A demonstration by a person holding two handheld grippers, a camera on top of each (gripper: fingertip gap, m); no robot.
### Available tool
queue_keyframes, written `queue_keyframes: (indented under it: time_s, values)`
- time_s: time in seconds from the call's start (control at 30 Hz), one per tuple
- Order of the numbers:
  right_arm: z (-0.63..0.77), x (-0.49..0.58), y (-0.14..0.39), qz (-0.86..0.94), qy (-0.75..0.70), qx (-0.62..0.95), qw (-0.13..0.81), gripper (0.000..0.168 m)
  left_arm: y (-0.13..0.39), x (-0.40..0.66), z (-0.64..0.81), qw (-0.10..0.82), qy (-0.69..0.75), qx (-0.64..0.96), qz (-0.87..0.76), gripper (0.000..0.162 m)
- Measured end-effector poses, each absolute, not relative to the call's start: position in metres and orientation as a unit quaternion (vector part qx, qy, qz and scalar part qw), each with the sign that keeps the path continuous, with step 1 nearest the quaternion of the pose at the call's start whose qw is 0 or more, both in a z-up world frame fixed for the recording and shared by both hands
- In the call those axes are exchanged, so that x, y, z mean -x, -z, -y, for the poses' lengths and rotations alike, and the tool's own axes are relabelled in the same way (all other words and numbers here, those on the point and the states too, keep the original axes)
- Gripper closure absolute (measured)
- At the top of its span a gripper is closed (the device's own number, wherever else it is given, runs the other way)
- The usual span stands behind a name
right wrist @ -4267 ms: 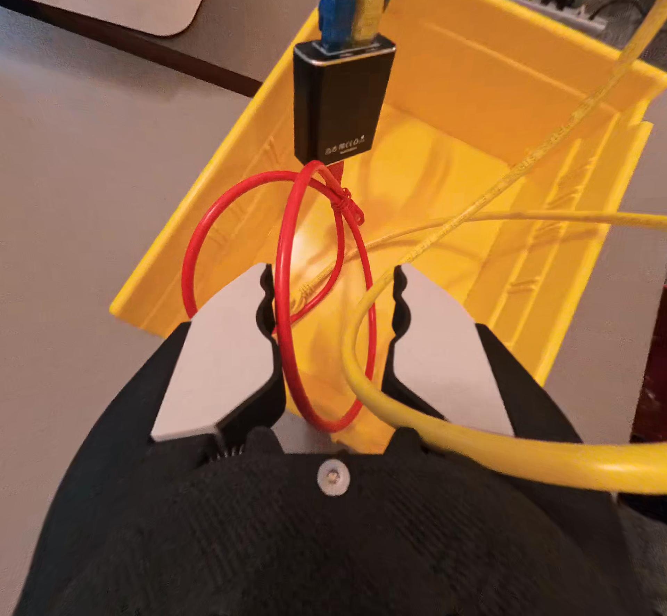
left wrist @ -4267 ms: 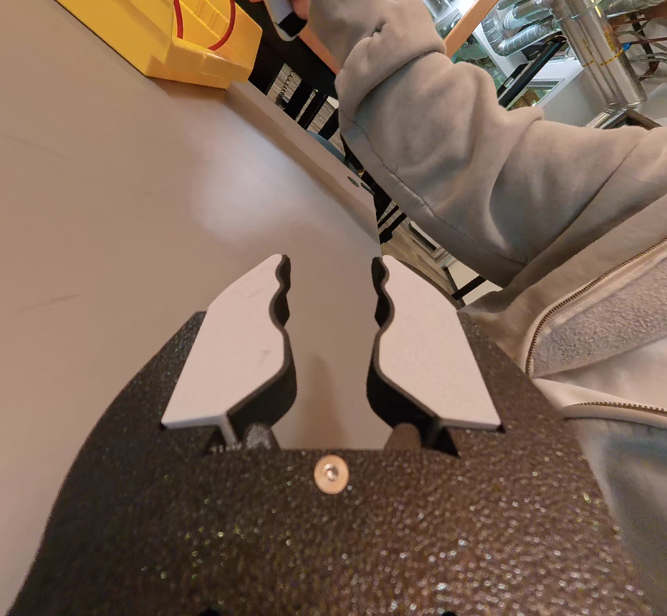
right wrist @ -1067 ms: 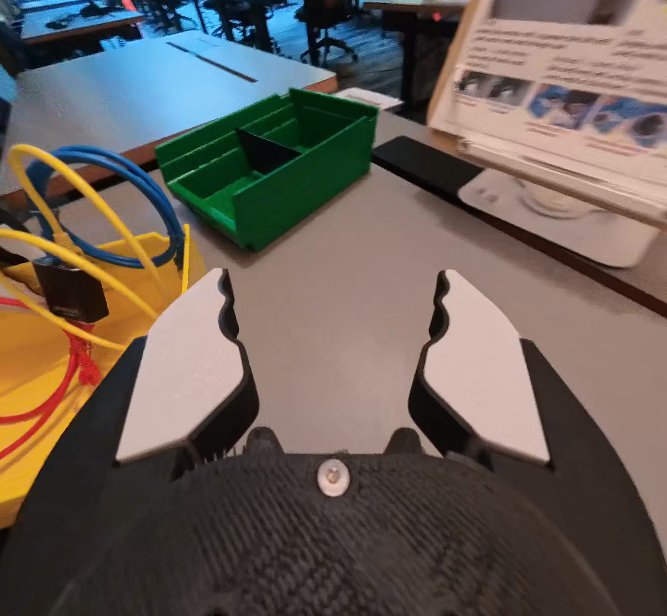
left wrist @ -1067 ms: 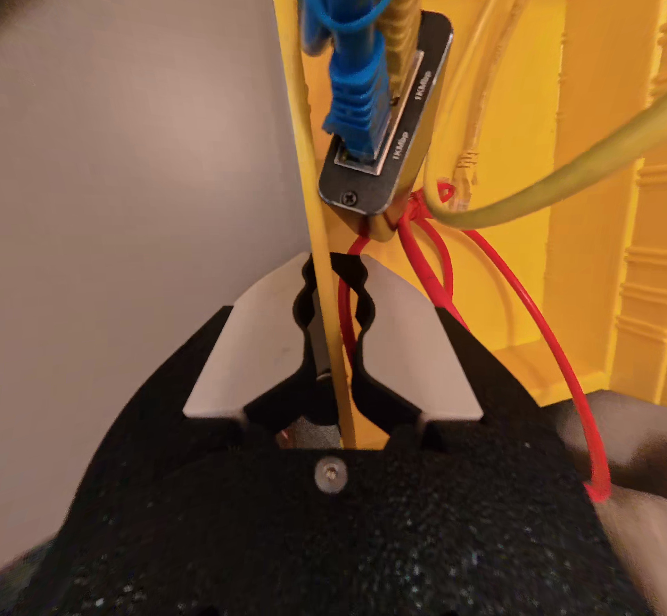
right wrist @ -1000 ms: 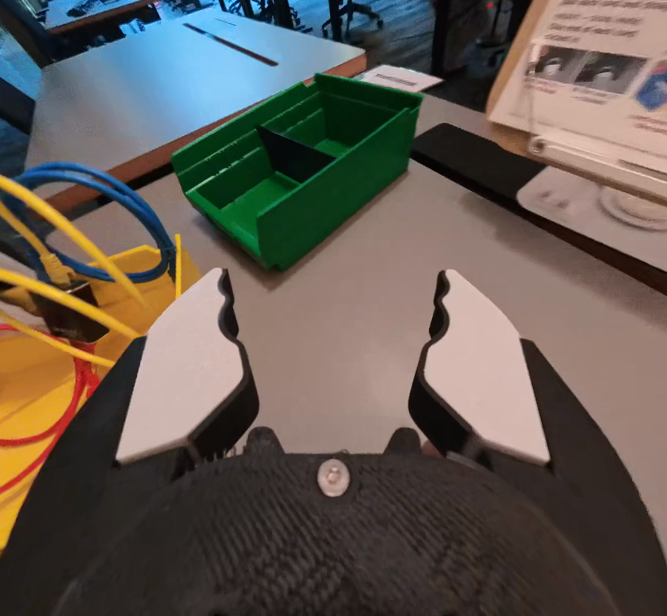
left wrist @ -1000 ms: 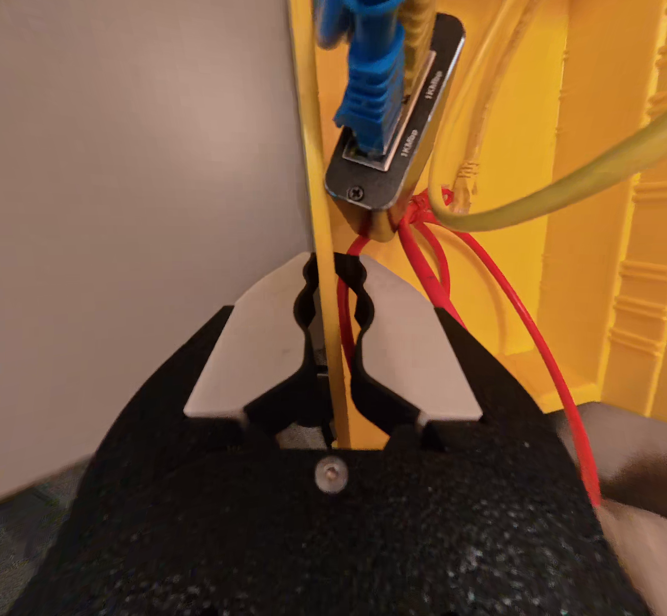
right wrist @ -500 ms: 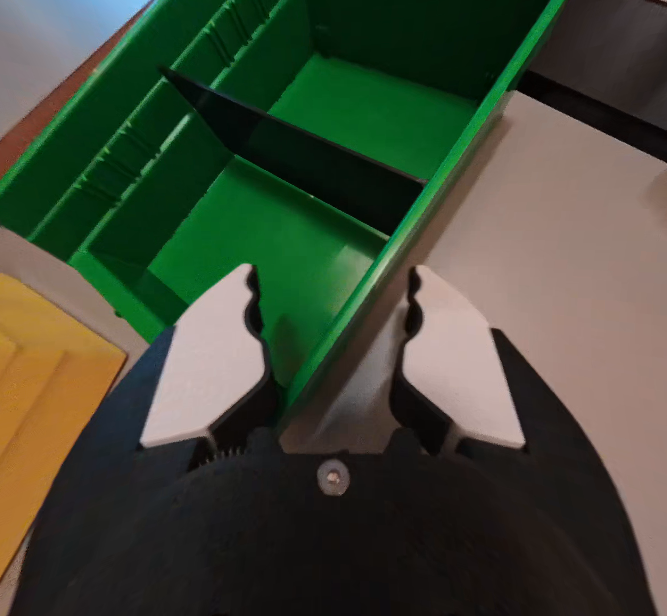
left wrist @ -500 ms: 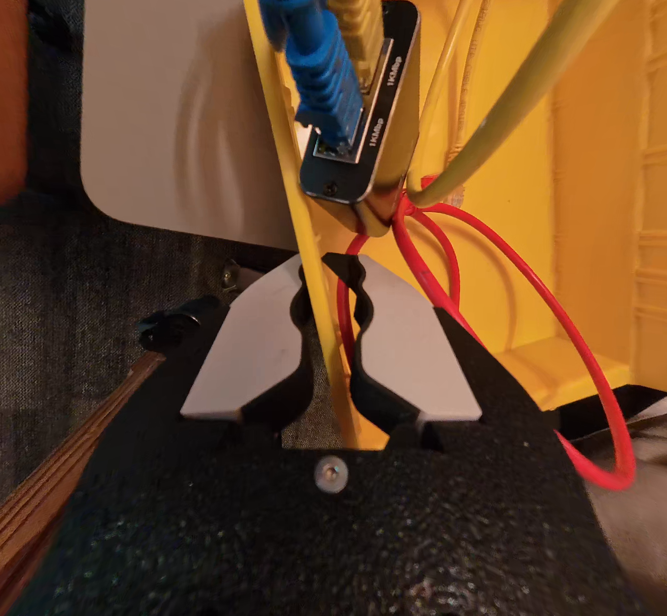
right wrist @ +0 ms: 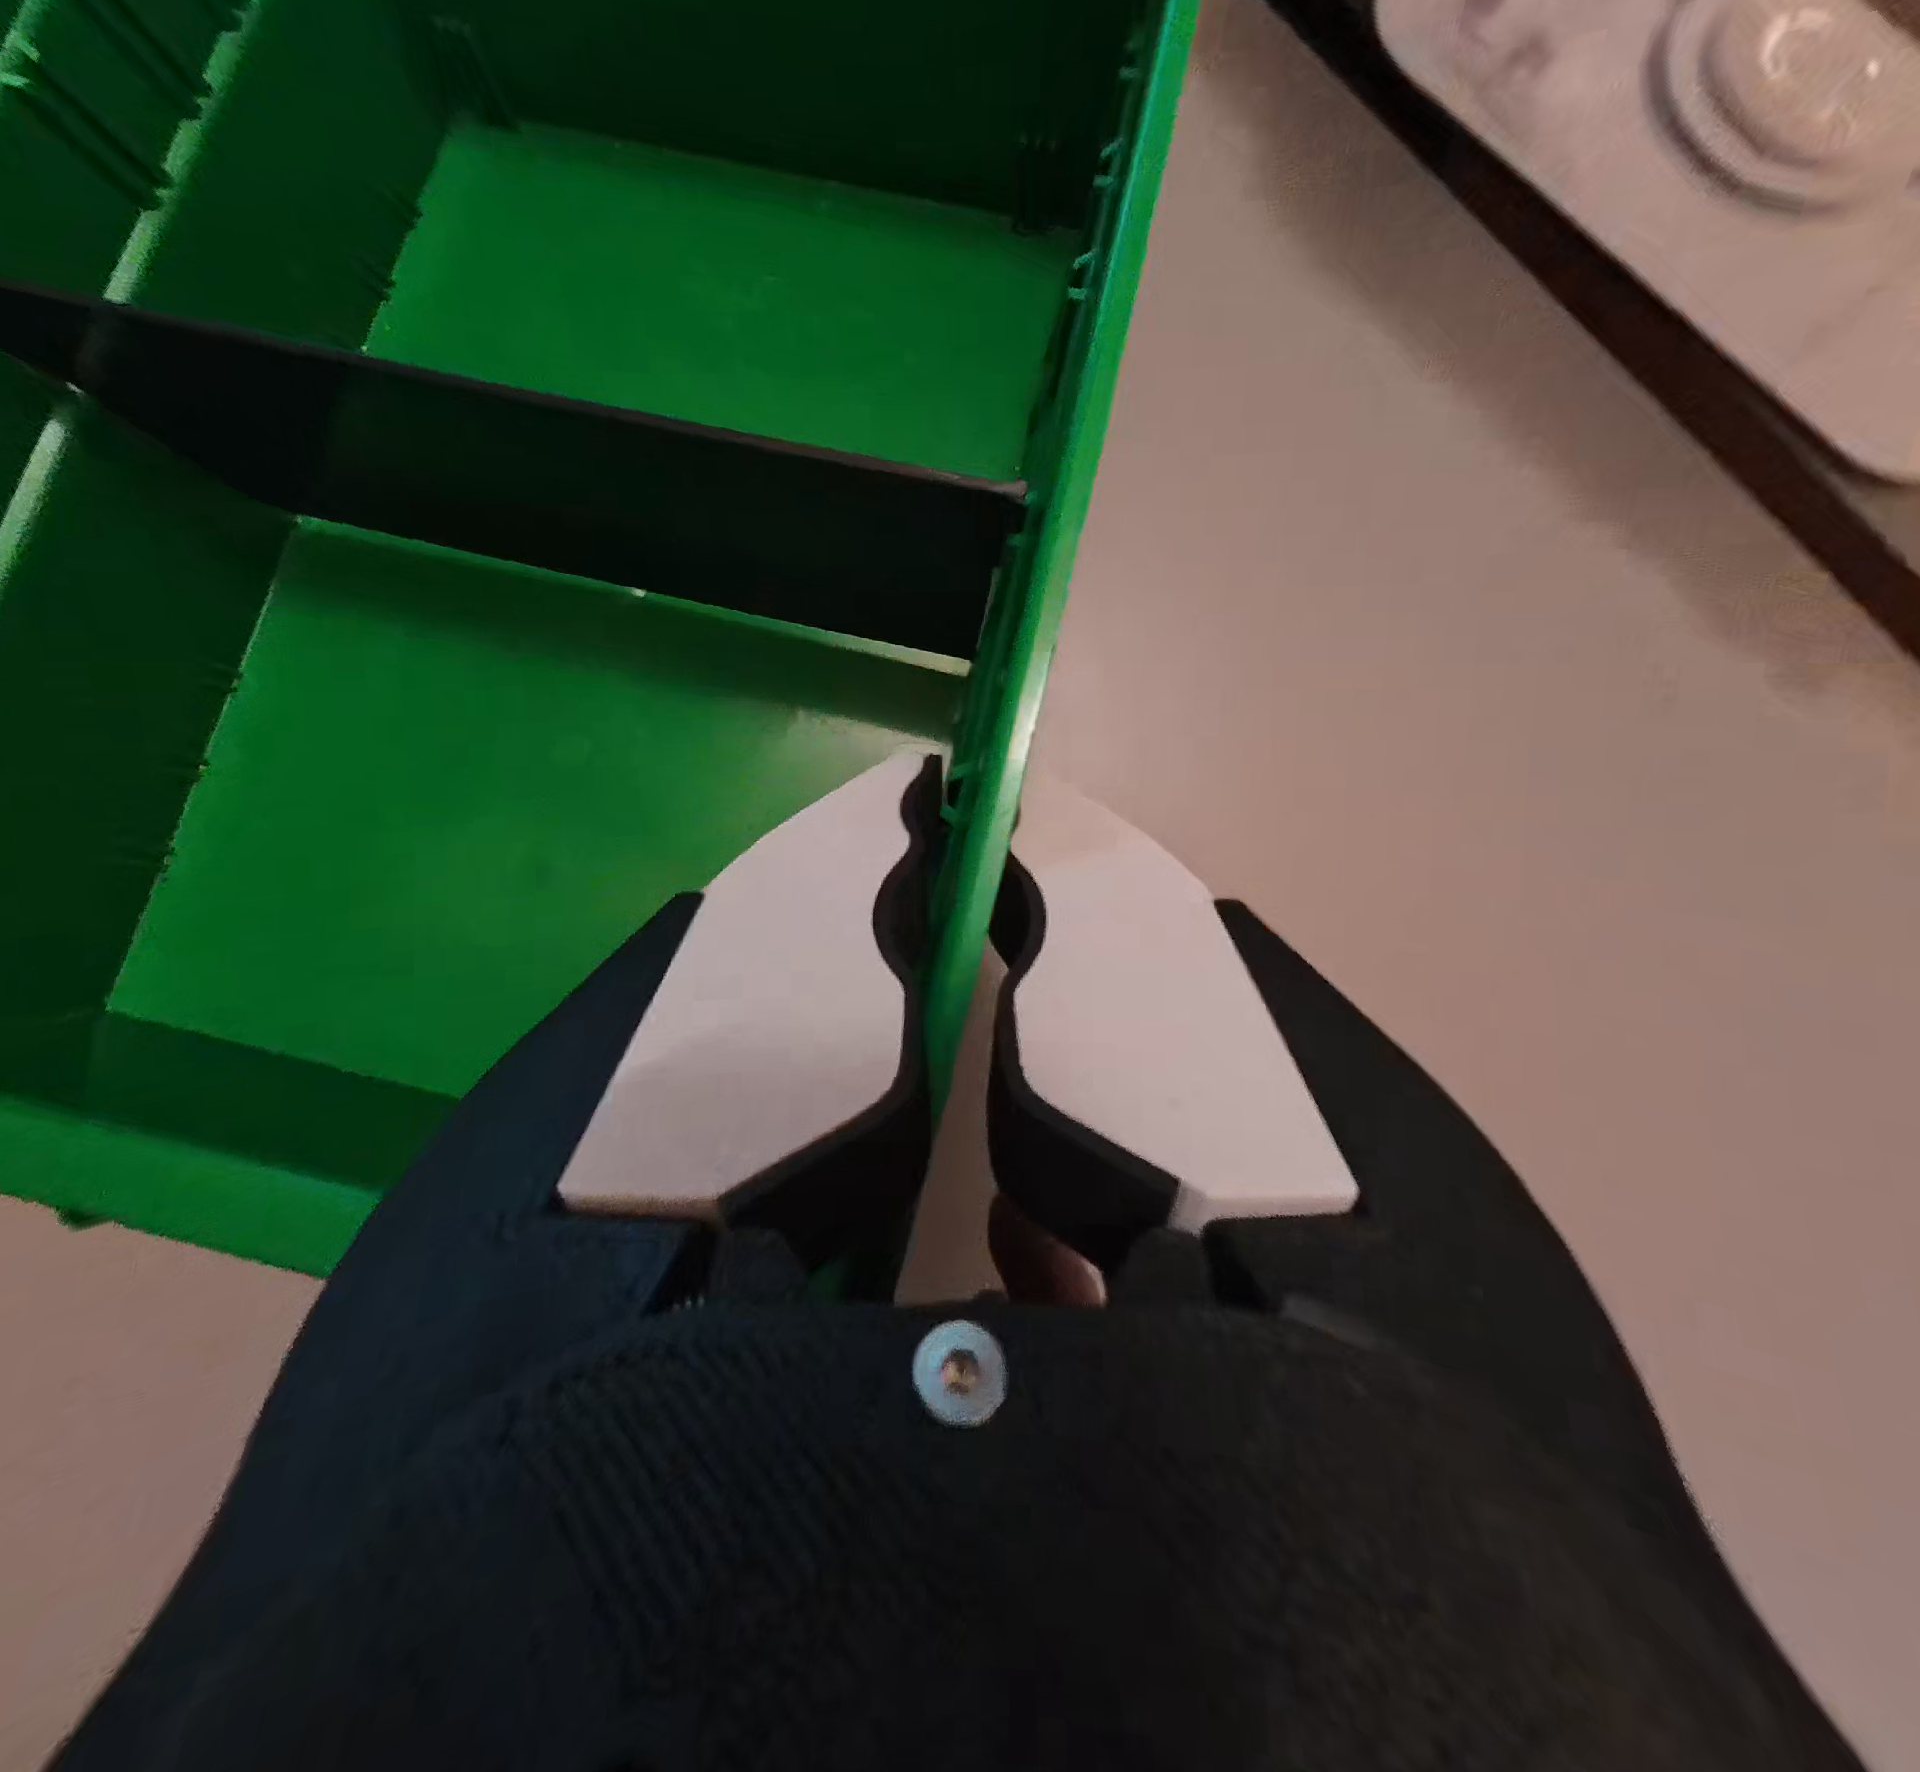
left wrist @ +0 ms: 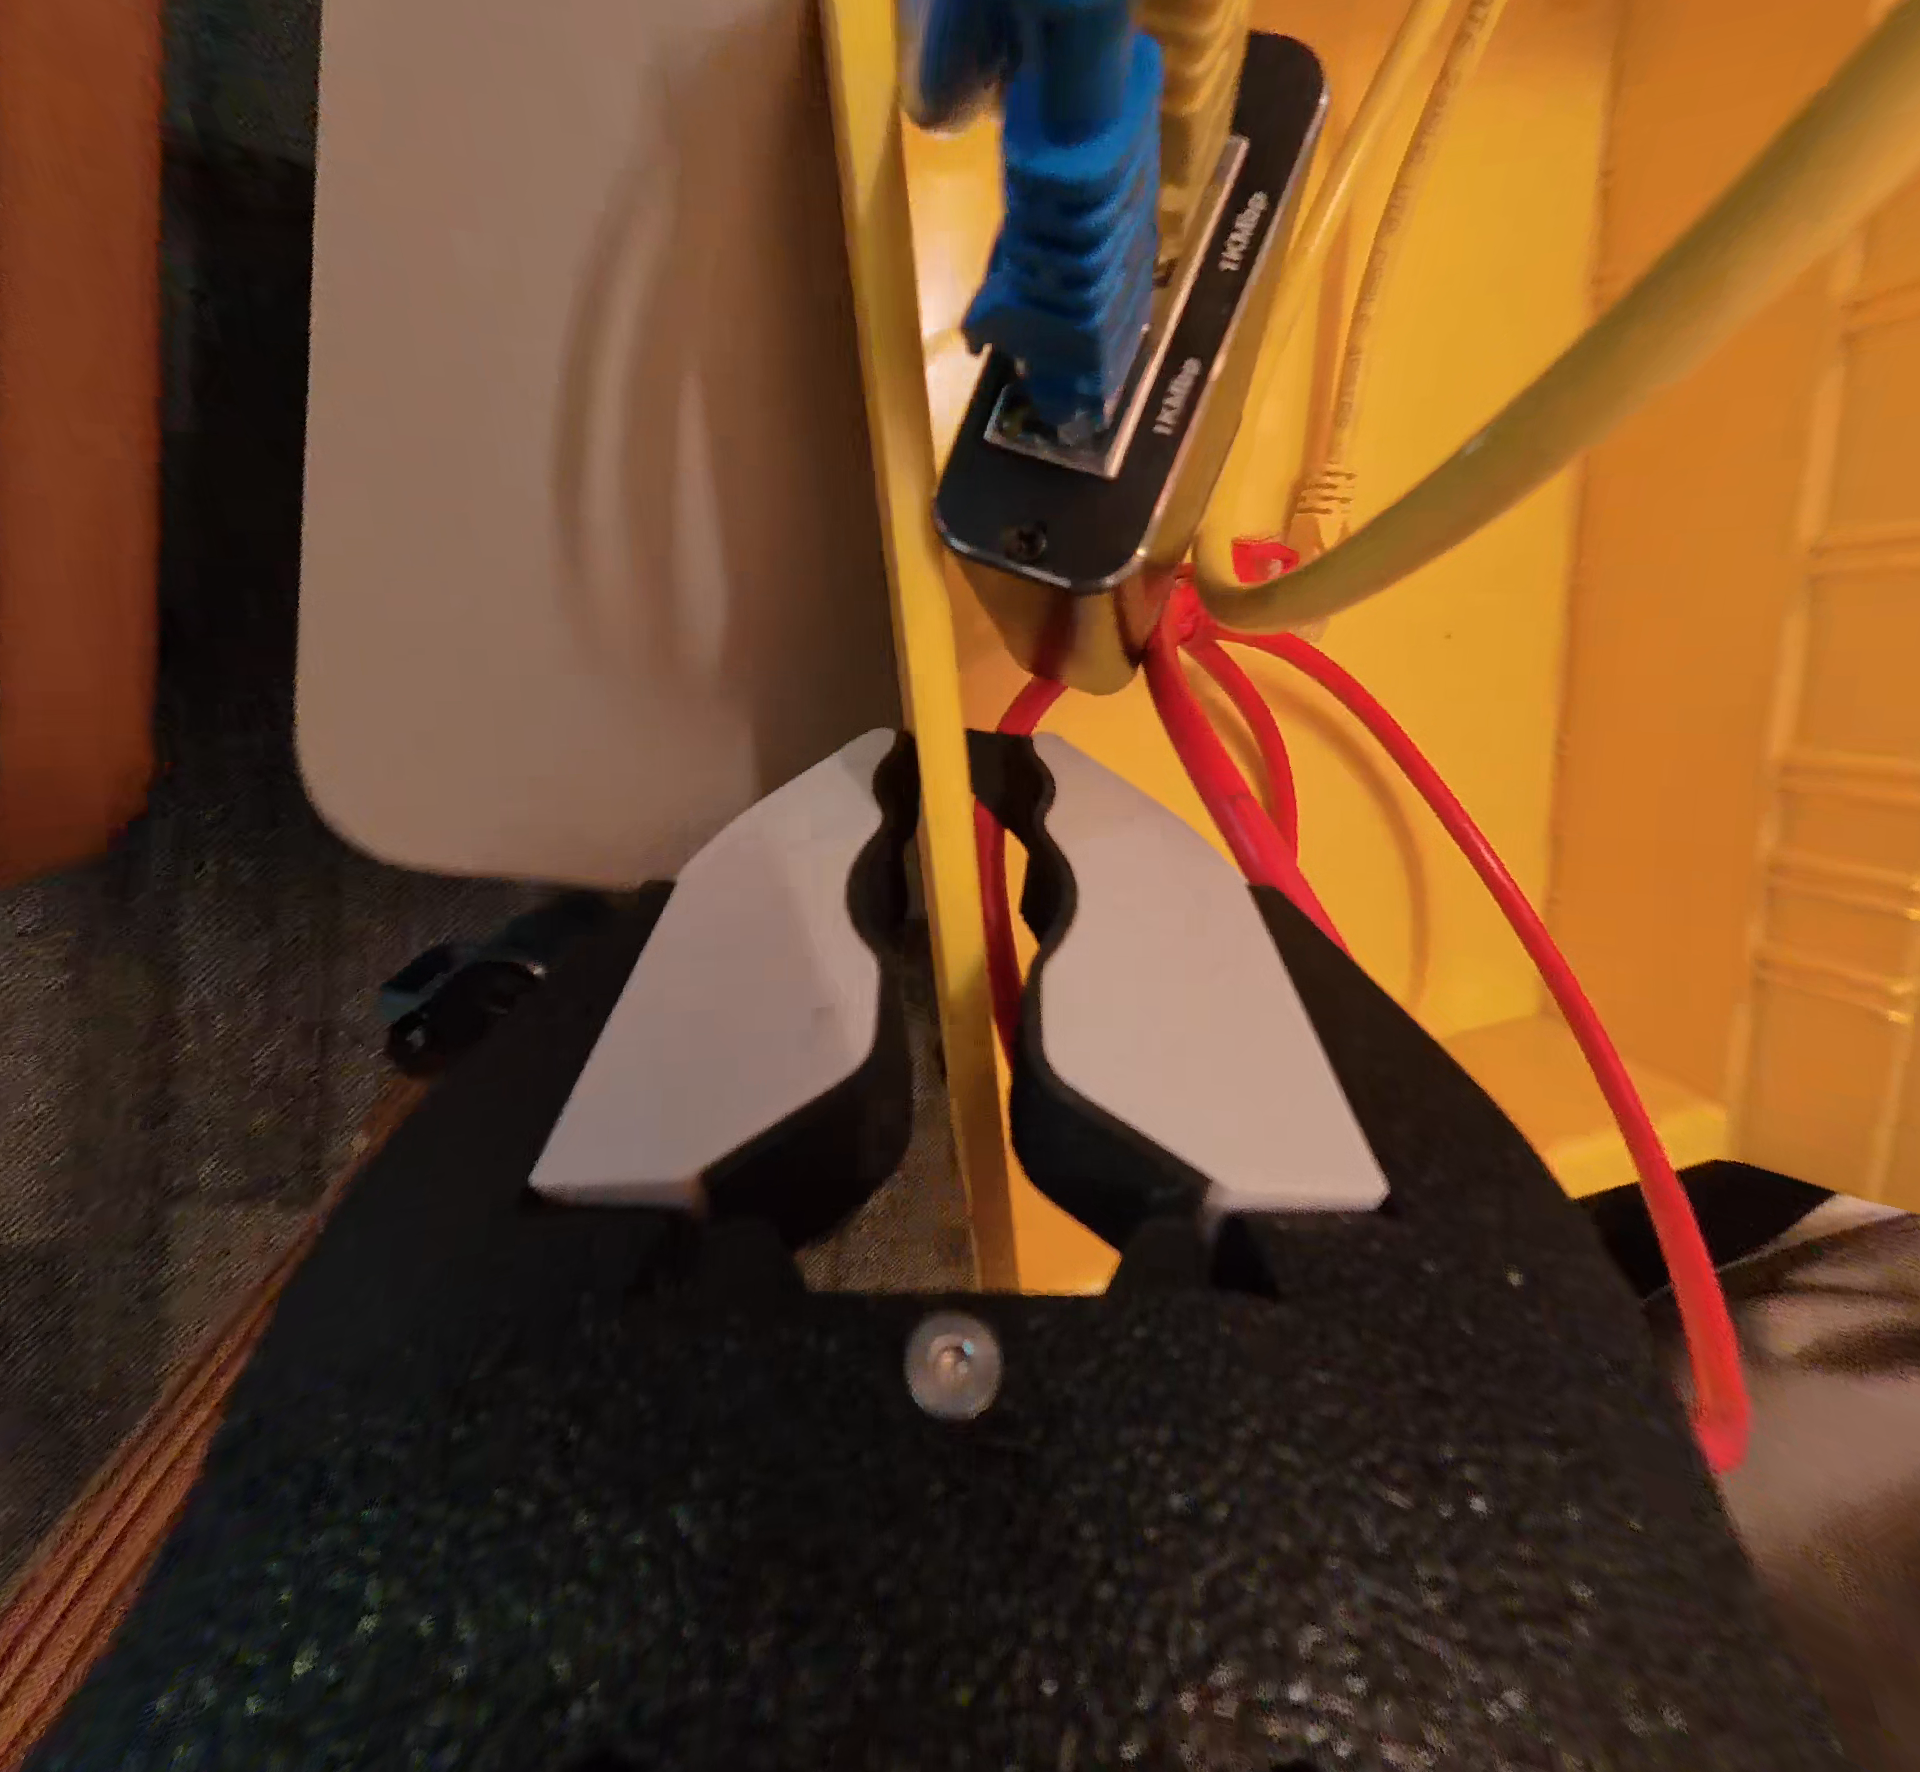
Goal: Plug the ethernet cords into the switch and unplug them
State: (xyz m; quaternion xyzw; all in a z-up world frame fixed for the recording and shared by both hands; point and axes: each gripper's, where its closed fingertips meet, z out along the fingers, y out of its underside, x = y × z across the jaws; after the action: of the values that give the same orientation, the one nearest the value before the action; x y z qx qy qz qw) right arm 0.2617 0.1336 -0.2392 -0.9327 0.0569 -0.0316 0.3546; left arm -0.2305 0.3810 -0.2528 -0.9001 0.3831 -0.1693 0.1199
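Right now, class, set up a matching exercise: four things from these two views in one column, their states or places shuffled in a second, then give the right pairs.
Things:
1. blue cord
2. yellow bin
3. green bin
4. red cord

States:
A. wall clamped by right gripper
B. plugged into the switch
C. loops below the switch
D. wall clamped by left gripper

Pairs: 1-B, 2-D, 3-A, 4-C

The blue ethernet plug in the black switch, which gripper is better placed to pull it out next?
Left, probably. The left gripper is shut on the yellow bin wall right below the switch and blue plug. The right gripper clamps the green bin wall, with no cords in view.
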Motion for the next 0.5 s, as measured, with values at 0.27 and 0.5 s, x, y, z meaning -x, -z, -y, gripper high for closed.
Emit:
queue_keyframes:
  time_s: [0.27,0.5]
  values:
    - [0.107,-0.371,0.238,-0.237,0.097,0.901,0.351,0.162,0.253,0.124,-0.423,0.14,0.208,0.883,-0.396,0.145]
    - [0.234,-0.481,0.245,-0.419,0.163,0.828,0.336,0.161,0.254,0.0,-0.465,0.147,0.202,0.871,-0.423,0.146]
